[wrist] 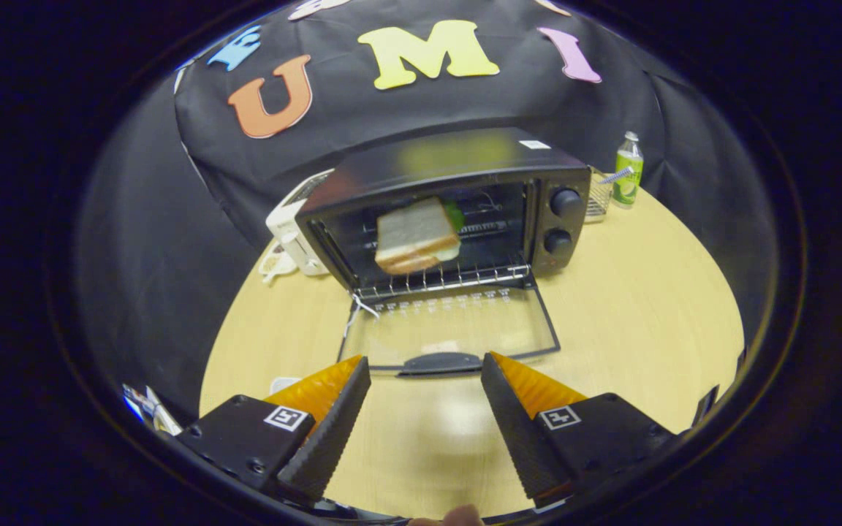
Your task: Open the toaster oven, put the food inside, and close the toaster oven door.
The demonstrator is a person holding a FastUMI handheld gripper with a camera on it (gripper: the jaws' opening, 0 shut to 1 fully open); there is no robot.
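Now the sandwich [416, 235] sits on the rack inside the toaster oven [443, 208]; door [457, 330] lies flat open. Gripper [425, 376] spread wide, empty, handle [441, 362] just ahead between fingertips. Closing step likely next: get under handle, swing door up.

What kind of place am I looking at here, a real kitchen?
Probably a staged booth, not a real kitchen: a toaster oven with a sandwich inside sits on a round wooden table against hanging black cloth. The open gripper hovers before the oven's lowered door.
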